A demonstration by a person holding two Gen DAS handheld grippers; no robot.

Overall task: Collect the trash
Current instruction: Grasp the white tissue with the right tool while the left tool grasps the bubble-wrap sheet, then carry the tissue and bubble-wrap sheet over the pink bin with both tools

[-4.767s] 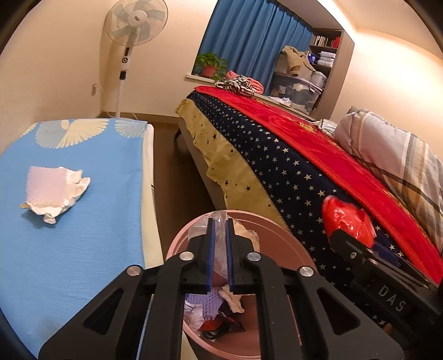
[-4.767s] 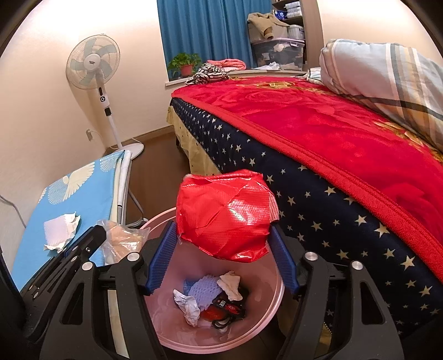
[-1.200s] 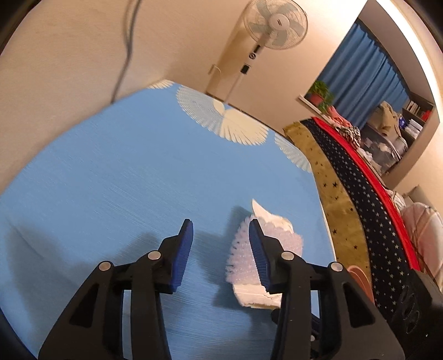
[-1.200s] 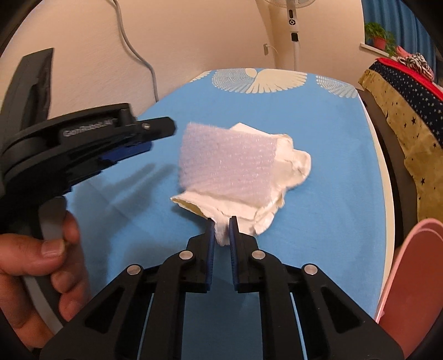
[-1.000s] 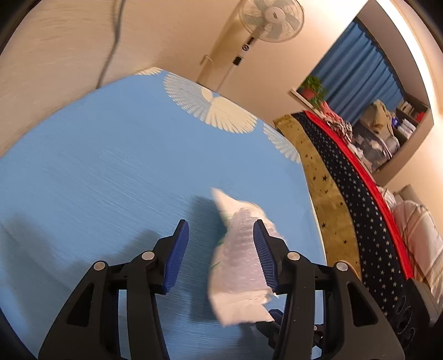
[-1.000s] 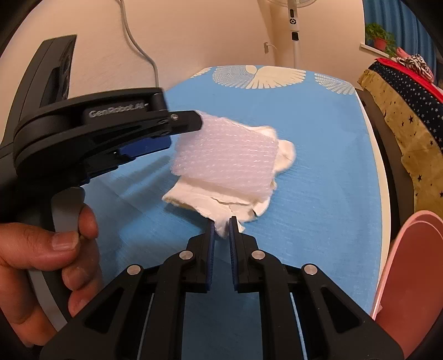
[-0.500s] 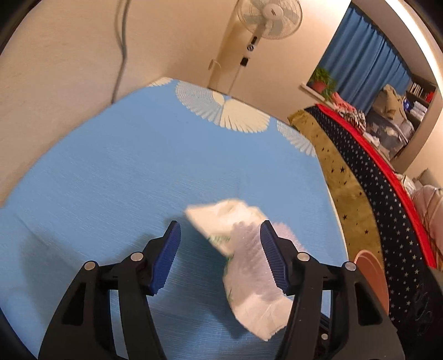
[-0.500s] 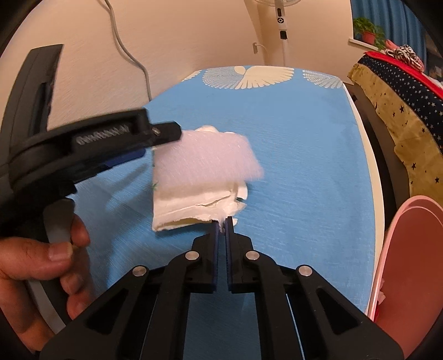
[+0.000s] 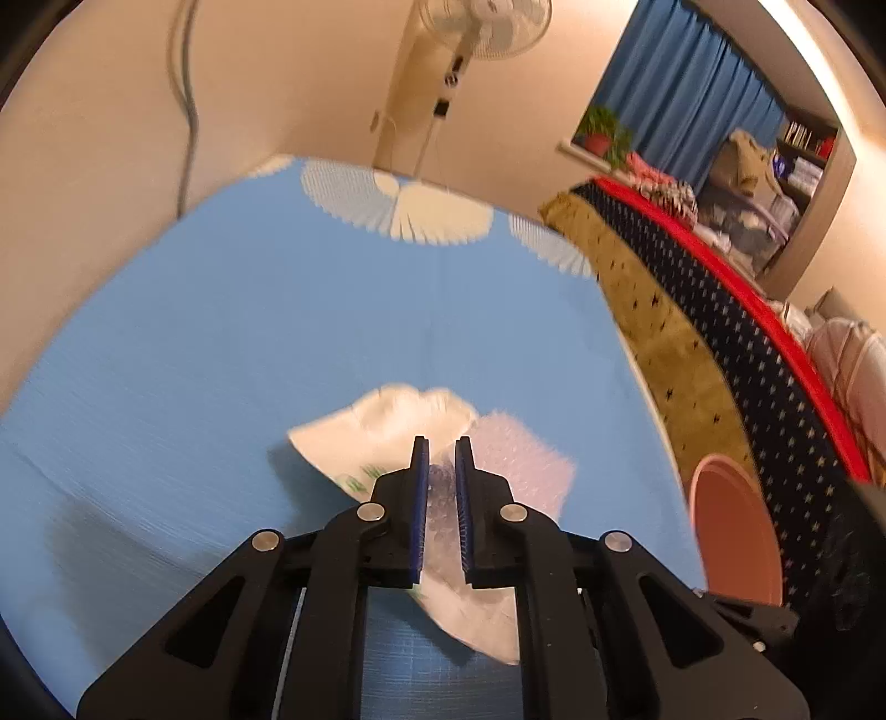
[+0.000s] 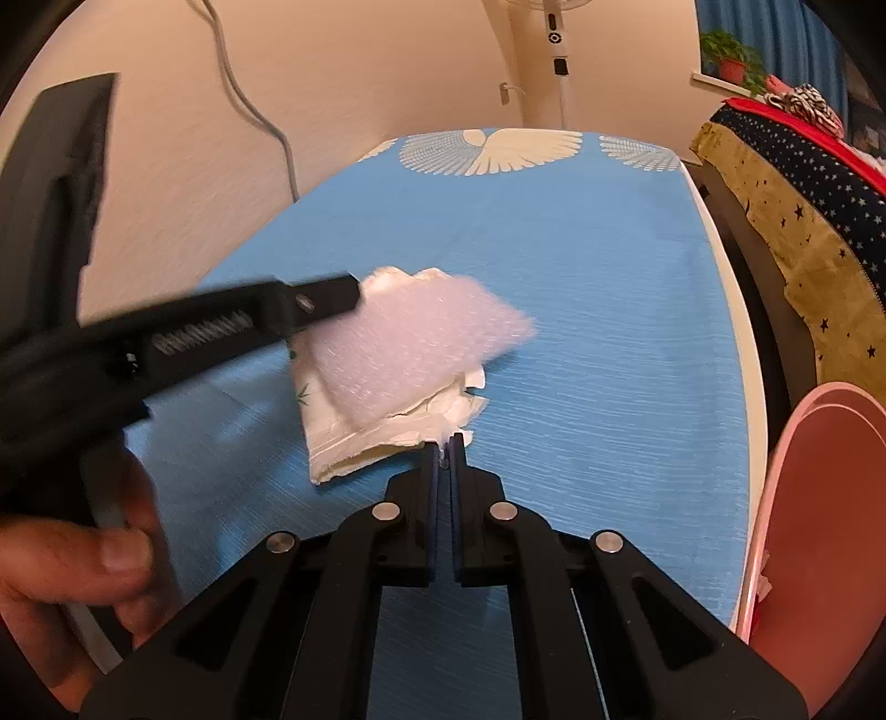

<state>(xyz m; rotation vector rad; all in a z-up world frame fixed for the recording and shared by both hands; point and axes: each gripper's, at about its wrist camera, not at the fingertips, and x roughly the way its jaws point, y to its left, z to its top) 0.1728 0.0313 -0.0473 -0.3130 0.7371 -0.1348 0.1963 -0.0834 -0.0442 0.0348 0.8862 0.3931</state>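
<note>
A piece of bubble wrap point(image 10: 410, 343) lies over a crumpled white paper point(image 10: 382, 437), lifted above the blue ironing board point(image 10: 581, 266). My right gripper point(image 10: 443, 443) is shut on a corner of the white paper. My left gripper point(image 9: 440, 448) is shut on the bubble wrap point(image 9: 520, 471), with the white paper point(image 9: 382, 426) beside it; it reaches in from the left in the right wrist view point(image 10: 332, 296). The pink trash bin point(image 10: 819, 526) stands right of the board, also in the left wrist view point(image 9: 731, 531).
A bed with a starry blue and red blanket point(image 9: 736, 332) runs along the right, past a narrow floor gap. A standing fan point(image 9: 470, 33) and a wall cable point(image 10: 255, 116) are behind the board. A hand point(image 10: 72, 570) holds the left gripper.
My left gripper has closed on the bubble wrap; it was open around it half a second ago. The right gripper still holds the paper, and the bundle has lifted and shifted slightly.
</note>
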